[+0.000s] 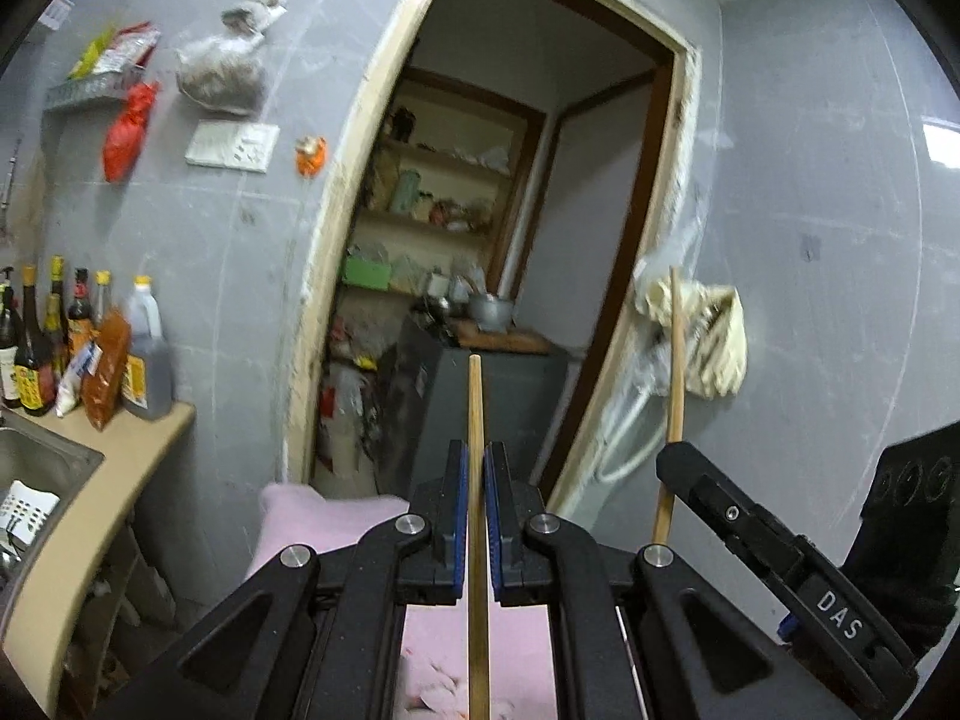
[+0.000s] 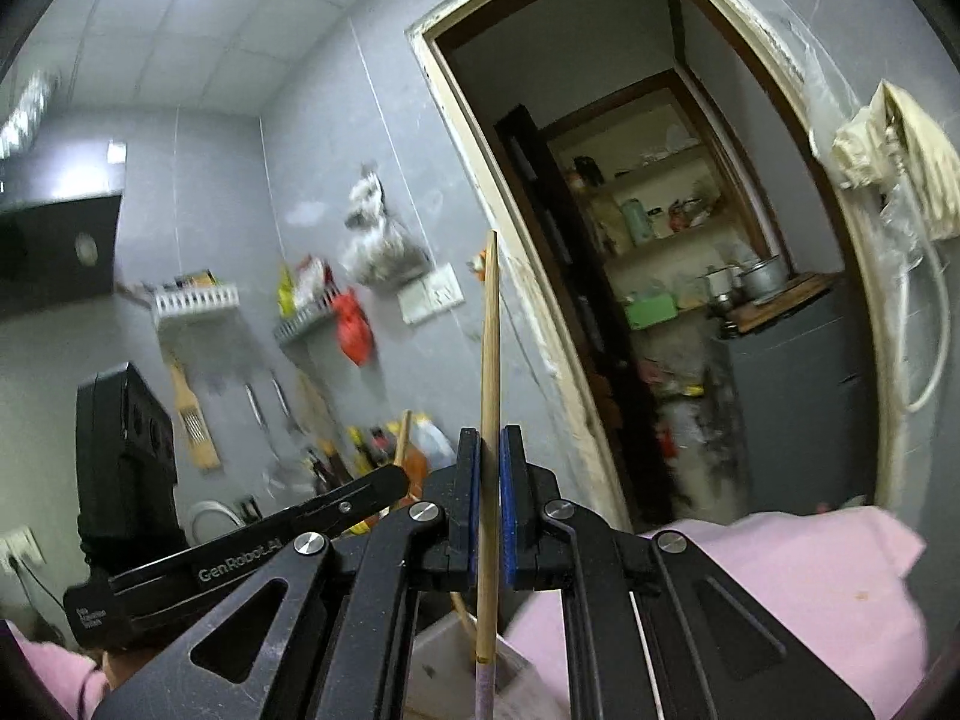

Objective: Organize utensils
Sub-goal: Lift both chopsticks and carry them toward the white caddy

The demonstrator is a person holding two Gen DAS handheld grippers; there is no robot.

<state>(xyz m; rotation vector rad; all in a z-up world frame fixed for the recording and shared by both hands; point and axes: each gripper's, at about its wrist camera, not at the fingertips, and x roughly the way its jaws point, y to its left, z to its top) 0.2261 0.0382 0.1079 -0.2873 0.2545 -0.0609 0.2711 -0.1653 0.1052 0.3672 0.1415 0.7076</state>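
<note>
While each chopstick (image 1: 477, 420) (image 2: 491, 360) sits pinched between closed jaws, left gripper (image 1: 477, 516) and right gripper (image 2: 491, 516) raised before the doorway (image 1: 510, 210), both should stay clamped and level until above the holder.

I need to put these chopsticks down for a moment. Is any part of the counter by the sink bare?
Little. The counter's back corner is crowded with sauce bottles and packets. Only the tan strip between the jug and the sink, running along the front edge, looks bare.
</note>
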